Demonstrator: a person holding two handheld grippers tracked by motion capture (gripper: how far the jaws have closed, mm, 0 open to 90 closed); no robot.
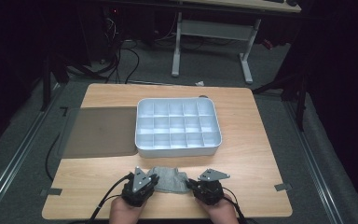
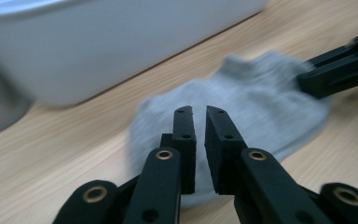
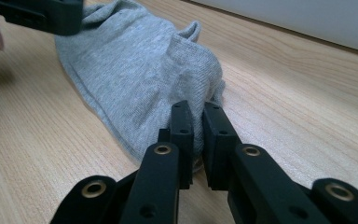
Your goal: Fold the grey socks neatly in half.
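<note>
A grey sock (image 1: pixel 170 179) lies crumpled on the wooden table near its front edge, between the two grippers. My left gripper (image 2: pixel 199 109) hovers over the sock's (image 2: pixel 261 98) left end, its jaws a narrow gap apart with nothing pinched between them. In the high view this gripper (image 1: pixel 154 179) sits at the sock's left edge. My right gripper (image 3: pixel 197 106) has its jaws closed on the sock's (image 3: pixel 135 70) near edge, with fabric in the thin gap. It stands at the sock's right end (image 1: pixel 190 183).
A white tray (image 1: pixel 177 150) with several small compartments stands mid-table just behind the sock. A dark mat (image 1: pixel 100 130) lies to its left. Bare wood (image 1: pixel 256 186) runs right of the grippers. Desk legs and cables stand on the floor beyond the table.
</note>
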